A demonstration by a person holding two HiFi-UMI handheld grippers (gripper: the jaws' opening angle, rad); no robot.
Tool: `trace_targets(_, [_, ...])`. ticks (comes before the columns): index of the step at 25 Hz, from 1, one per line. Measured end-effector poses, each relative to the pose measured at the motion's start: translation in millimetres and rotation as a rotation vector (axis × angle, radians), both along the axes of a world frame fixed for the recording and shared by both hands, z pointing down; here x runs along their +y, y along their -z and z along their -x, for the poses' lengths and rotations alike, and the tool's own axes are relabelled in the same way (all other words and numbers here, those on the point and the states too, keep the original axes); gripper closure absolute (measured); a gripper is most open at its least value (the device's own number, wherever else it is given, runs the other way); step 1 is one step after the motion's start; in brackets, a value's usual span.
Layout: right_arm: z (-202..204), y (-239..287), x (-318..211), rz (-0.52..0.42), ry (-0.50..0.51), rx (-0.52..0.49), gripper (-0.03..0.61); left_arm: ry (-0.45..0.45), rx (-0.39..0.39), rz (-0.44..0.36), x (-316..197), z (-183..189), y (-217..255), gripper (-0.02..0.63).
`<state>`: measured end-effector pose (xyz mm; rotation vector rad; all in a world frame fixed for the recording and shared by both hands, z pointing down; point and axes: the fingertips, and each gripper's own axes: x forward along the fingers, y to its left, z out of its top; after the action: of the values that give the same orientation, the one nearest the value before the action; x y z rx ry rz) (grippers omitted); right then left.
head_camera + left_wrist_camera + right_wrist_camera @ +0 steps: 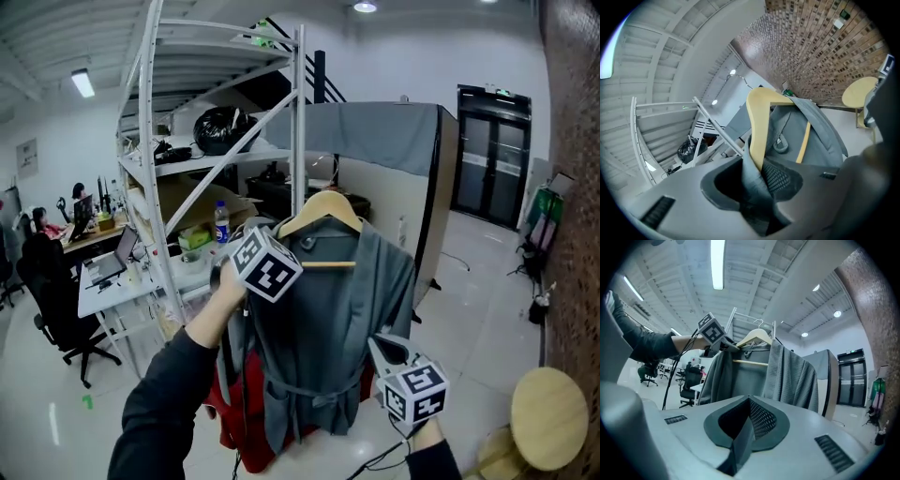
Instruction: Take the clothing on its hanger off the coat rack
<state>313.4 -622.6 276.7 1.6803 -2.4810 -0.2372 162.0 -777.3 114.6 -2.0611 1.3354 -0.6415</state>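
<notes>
Clothing point(323, 328), a grey robe-like piece with a belt tied across its waist, is hanging in the middle of the head view from a pale wooden hanger point(323, 211) that I am holding up in the air. Its metal hook is standing free above the hanger. My left hand-held gripper point(761, 176) is sitting at about ten o'clock from the garment. In the left gripper view its jaws are pinching one wooden arm of the hanger together with a fold of the grey cloth draped over it. My right hand-held gripper point(743, 427) is hovering at about four o'clock, in front of the robe's lower edge. In the right gripper view its jaws are lying pressed together with nothing between them, and the garment is hanging apart from them. A red garment point(239, 403) is showing behind the robe at seven o'clock. A white shelving rack point(150, 141) is rising at eleven o'clock, carrying a black bag point(220, 127) on one shelf. A bench point(112, 277) is standing at nine o'clock, and a round wooden stool point(548, 417) is sitting at four o'clock near the brick wall.
</notes>
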Motion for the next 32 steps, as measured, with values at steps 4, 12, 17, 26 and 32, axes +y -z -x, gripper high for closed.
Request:
trace_targets(4, [-30.3,4.3,-55.7,0.017,0.066,0.004,0.592,0.103,0.014,-0.01,-61.3,-4.7,21.0,0.471])
trace_targets(12, [-53.6,-3.7,-160.8,0.056,0.107,0.014,0.591,0.246,0.031,0.012,-190.2,20.8,31.3,0.471])
trace_targets(17, [-38.1,-8.2,-222.8,0.074,0.1,0.027,0.592,0.256,0.046,0.048,-264.2,40.6,8.3,0.471])
trace_targets(26, [-6.7,-35.9,-309.2,0.126,0.094,0.033,0.592,0.273,0.056,0.14,-366.9,72.1,-71.1,0.471])
trace_targets(32, [8.2,-64.6,-347.9,0.175,0.091,0.029,0.592,0.294,0.051,0.162,-412.8,84.5,-110.0,0.471])
